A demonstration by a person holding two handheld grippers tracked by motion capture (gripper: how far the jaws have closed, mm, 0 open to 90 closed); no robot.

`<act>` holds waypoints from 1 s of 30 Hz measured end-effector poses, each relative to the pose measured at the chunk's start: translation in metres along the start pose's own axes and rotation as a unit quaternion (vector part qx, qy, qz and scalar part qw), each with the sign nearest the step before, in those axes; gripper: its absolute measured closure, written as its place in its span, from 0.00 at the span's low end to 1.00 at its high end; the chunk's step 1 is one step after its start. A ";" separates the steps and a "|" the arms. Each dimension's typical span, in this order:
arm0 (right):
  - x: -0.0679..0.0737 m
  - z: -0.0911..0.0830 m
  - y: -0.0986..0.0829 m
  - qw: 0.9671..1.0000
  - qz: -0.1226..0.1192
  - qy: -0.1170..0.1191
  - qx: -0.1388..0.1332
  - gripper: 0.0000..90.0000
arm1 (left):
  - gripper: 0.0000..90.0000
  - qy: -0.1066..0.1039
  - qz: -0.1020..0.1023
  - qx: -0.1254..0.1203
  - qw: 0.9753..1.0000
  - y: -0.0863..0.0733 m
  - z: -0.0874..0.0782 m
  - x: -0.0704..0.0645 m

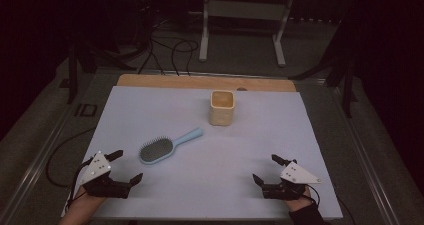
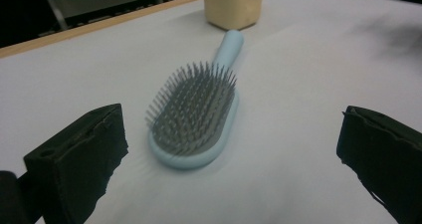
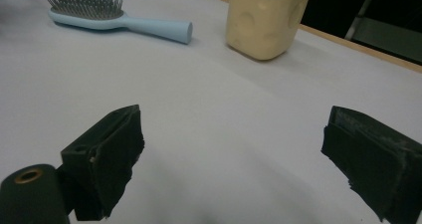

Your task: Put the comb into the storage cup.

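High view: a pale blue hairbrush (image 1: 165, 146) lies bristles-up on the white-covered counter (image 1: 150, 105), its handle pointing toward a cream square cup (image 1: 221, 107) standing upright farther back. The left hand-held gripper (image 1: 127, 166) sits near the brush head with jaws spread and empty; the right hand-held gripper (image 1: 266, 170) rests well apart on the other side, also spread and empty.

Left gripper view: the hairbrush (image 2: 196, 115) lies between and beyond the two open jaws, head nearest, handle tip close to the cup (image 2: 233, 5). A closing grip on the wide padded head would likely press into the bristles and slip; a low approach could shove the brush along the smooth cover toward the cup.

Right gripper view: the hairbrush (image 3: 107, 12) and cup (image 3: 266, 17) stand far ahead of its open jaws. The cup looks light, so a nudge from the handle could tip it.
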State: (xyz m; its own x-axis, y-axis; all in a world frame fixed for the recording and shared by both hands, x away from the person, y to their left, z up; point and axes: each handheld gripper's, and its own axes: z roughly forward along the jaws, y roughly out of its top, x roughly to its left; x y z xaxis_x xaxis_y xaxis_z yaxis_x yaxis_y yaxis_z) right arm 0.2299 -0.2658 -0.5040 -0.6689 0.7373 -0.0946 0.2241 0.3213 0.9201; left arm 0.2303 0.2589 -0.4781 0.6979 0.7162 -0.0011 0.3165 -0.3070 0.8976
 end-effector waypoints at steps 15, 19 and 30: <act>0.001 0.001 0.001 1.000 -0.001 0.006 -0.005 0.10 | 0.00 -0.009 0.017 0.004 1.000 0.045 0.011 0.006; 0.000 0.001 0.001 1.000 0.001 0.009 -0.006 0.10 | 0.00 -0.009 0.023 0.001 1.000 0.058 0.015 0.009; 0.000 0.001 0.001 1.000 0.004 0.011 -0.011 0.10 | 0.00 -0.028 0.037 0.015 0.999 0.084 0.037 0.007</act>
State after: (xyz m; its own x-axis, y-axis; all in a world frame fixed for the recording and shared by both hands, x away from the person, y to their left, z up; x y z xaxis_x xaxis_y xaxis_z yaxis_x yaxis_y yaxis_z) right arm 0.2306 -0.2647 -0.5031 -0.6824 0.7267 -0.0791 0.2135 0.3016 0.9292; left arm 0.2855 0.2153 -0.4185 0.7549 0.6547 0.0385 0.2822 -0.3772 0.8821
